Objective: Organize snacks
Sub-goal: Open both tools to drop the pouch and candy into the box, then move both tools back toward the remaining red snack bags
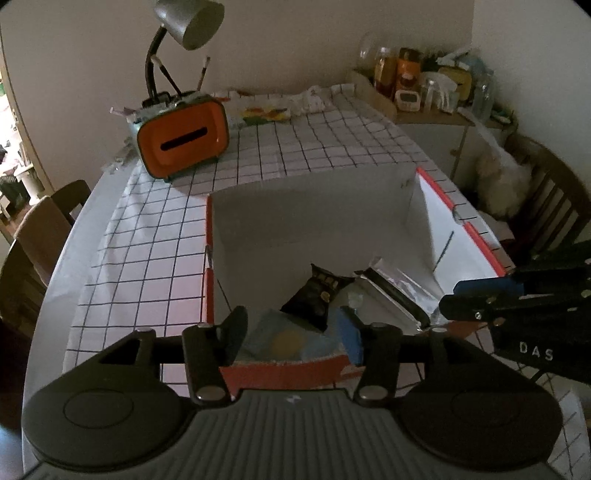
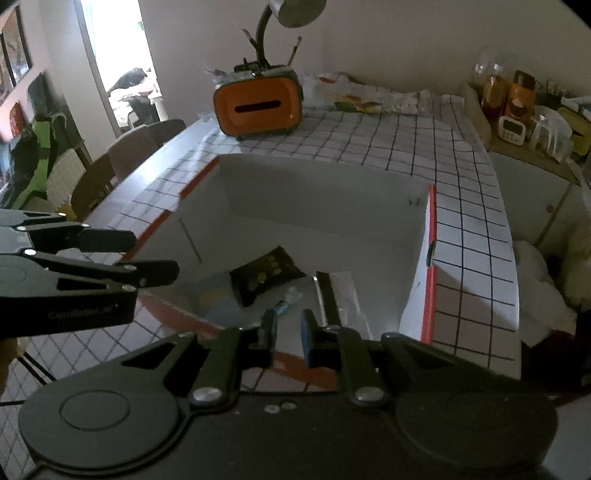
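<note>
A white cardboard box with red edges (image 1: pixel 314 206) (image 2: pixel 314 192) stands open on the checked tablecloth. On its floor lie a black snack bag (image 1: pixel 317 295) (image 2: pixel 266 273), a silver foil bag (image 1: pixel 395 291) (image 2: pixel 343 295) and a light-blue packet with a yellow circle (image 1: pixel 284 339) (image 2: pixel 218 302). My left gripper (image 1: pixel 293 334) (image 2: pixel 155 254) hovers over the box's near edge, open, with nothing between its fingers. To its right, my right gripper (image 2: pixel 288 336) (image 1: pixel 454 299) hangs above the near right corner with its jaws nearly together and empty.
An orange tissue holder (image 1: pixel 183 142) and a grey desk lamp (image 1: pixel 188 22) stand at the table's far left. Crumpled wrappers (image 1: pixel 266 110) lie along the far edge. A side shelf with jars (image 1: pixel 406 74) is at the back right. Chairs flank the table (image 1: pixel 48 229) (image 1: pixel 546 192).
</note>
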`<action>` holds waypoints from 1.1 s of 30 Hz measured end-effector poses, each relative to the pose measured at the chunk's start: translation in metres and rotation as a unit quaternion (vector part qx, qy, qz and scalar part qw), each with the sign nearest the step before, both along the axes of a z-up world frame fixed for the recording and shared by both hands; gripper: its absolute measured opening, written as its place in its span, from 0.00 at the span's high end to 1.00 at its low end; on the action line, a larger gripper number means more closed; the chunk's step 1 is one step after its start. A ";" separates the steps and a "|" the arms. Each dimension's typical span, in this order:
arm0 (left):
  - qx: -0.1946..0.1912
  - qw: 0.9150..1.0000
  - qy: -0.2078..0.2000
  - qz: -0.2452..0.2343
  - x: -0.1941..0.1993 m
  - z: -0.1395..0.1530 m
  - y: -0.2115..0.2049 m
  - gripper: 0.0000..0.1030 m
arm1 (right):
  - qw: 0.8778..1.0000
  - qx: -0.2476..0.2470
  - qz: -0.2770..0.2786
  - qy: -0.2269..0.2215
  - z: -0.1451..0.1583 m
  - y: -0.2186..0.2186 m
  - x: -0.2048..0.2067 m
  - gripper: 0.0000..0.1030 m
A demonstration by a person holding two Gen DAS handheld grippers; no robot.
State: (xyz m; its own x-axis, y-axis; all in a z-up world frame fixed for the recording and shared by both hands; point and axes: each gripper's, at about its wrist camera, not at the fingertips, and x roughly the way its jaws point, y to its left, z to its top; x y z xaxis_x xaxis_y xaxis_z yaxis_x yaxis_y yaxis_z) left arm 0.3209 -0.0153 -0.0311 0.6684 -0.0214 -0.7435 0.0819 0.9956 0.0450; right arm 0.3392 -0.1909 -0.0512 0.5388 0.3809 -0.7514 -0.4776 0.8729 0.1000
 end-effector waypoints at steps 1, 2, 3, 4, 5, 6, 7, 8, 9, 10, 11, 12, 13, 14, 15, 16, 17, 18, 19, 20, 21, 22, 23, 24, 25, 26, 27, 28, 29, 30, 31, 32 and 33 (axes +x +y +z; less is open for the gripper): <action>-0.001 1.000 -0.003 -0.001 -0.005 0.003 0.001 0.48 | 1.000 0.001 0.003 -0.004 0.002 0.001 -0.005 0.88; -0.003 1.000 -0.005 -0.001 -0.009 0.005 0.001 0.47 | 1.000 0.002 0.005 -0.008 0.005 0.002 -0.011 0.88; -0.006 1.000 -0.007 -0.002 -0.014 0.007 0.002 0.46 | 1.000 0.004 0.005 -0.012 0.008 0.003 -0.016 0.88; -0.007 1.000 -0.010 -0.002 -0.019 0.010 0.003 0.44 | 1.000 0.005 0.004 -0.014 0.010 0.003 -0.022 0.88; -0.006 1.000 -0.012 -0.003 -0.025 0.012 0.003 0.43 | 1.000 0.005 0.001 -0.018 0.013 0.004 -0.027 0.88; -0.004 1.000 -0.014 -0.004 -0.030 0.014 0.004 0.43 | 1.000 0.005 -0.001 -0.022 0.016 0.004 -0.033 0.88; -0.003 1.000 -0.015 -0.004 -0.035 0.016 0.005 0.43 | 1.000 0.008 -0.001 -0.024 0.018 0.004 -0.039 0.88; -0.003 1.000 -0.017 -0.004 -0.041 0.018 0.006 0.42 | 1.000 0.013 -0.003 -0.025 0.020 0.003 -0.044 0.88; -0.004 1.000 -0.018 -0.003 -0.047 0.020 0.007 0.42 | 0.999 0.019 -0.004 -0.026 0.023 0.002 -0.050 0.88; -0.005 1.000 -0.019 -0.002 -0.053 0.022 0.008 0.41 | 0.999 0.023 -0.004 -0.027 0.024 0.002 -0.054 0.88; -0.008 1.000 -0.020 -0.001 -0.059 0.024 0.009 0.39 | 0.999 0.025 -0.005 -0.029 0.026 0.001 -0.059 0.88; -0.009 1.000 -0.022 -0.001 -0.065 0.026 0.011 0.39 | 0.999 0.029 -0.005 -0.032 0.029 0.001 -0.065 0.87; -0.010 1.000 -0.023 0.000 -0.071 0.027 0.012 0.38 | 0.999 0.031 -0.004 -0.034 0.031 0.001 -0.069 0.87; -0.010 1.000 -0.025 0.000 -0.077 0.029 0.013 0.37 | 0.999 0.032 -0.003 -0.037 0.033 0.002 -0.074 0.87; -0.011 1.000 -0.027 0.000 -0.084 0.031 0.014 0.37 | 0.999 0.036 -0.001 -0.040 0.036 0.002 -0.080 0.87; -0.013 1.000 -0.028 0.000 -0.089 0.032 0.015 0.37 | 0.998 0.039 0.000 -0.042 0.038 0.002 -0.086 0.87; -0.015 0.999 -0.029 -0.002 -0.095 0.033 0.015 0.36 | 0.998 0.042 0.000 -0.044 0.040 0.003 -0.092 0.87; -0.016 0.999 -0.030 -0.003 -0.101 0.035 0.015 0.36 | 0.998 0.046 0.001 -0.047 0.042 0.003 -0.097 0.87; -0.015 0.999 -0.031 -0.005 -0.108 0.036 0.015 0.34 | 0.998 0.049 0.002 -0.049 0.044 0.004 -0.103 0.86; -0.016 0.999 -0.033 -0.007 -0.115 0.037 0.016 0.33 | 0.997 0.052 0.002 -0.051 0.046 0.004 -0.107 0.86; -0.017 0.999 -0.035 -0.008 -0.120 0.038 0.016 0.32 | 0.997 0.054 0.002 -0.054 0.048 0.005 -0.113 0.86; -0.020 0.999 -0.036 -0.009 -0.126 0.039 0.017 0.32 | 0.997 0.056 0.003 -0.056 0.049 0.006 -0.119 0.86; -0.022 0.999 -0.037 -0.011 -0.132 0.041 0.017 0.31 | 0.997 0.058 0.004 -0.057 0.050 0.006 -0.124 0.85; -0.024 0.999 -0.038 -0.012 -0.137 0.042 0.018 0.31 | 0.996 0.060 0.006 -0.059 0.052 0.007 -0.130 0.85; -0.025 0.999 -0.040 -0.013 -0.142 0.043 0.019 0.30 | 0.996 0.060 0.008 -0.062 0.053 0.008 -0.136 0.85; -0.027 0.999 -0.040 -0.013 -0.148 0.043 0.020 0.29 | 0.996 0.060 0.010 -0.064 0.054 0.009 -0.140 0.84; -0.030 0.999 -0.040 -0.013 -0.154 0.044 0.021 0.28 | 0.996 0.060 0.009 -0.066 0.055 0.009 -0.145 0.84; -0.033 0.999 -0.041 -0.012 -0.158 0.044 0.023 0.27 | 0.996 0.061 0.010 -0.068 0.055 0.009 -0.149 0.83; -0.036 0.998 -0.042 -0.011 -0.163 0.044 0.024 0.26 | 0.996 0.063 0.011 -0.067 0.055 0.009 -0.154 0.83; -0.039 0.998 -0.041 -0.011 -0.169 0.044 0.026 0.25 | 0.996 0.064 0.010 -0.067 0.055 0.008 -0.158 0.82; -0.042 0.998 -0.041 -0.010 -0.174 0.044 0.027 0.25 | 0.996 0.065 0.010 -0.067 0.055 0.008 -0.163 0.81; -0.044 0.998 -0.041 -0.009 -0.179 0.044 0.029 0.25 | 0.996 0.066 0.009 -0.067 0.054 0.008 -0.166 0.80; -0.046 0.998 -0.041 -0.008 -0.183 0.044 0.031 0.24 | 0.995 0.067 0.008 -0.067 0.054 0.007 -0.171 0.78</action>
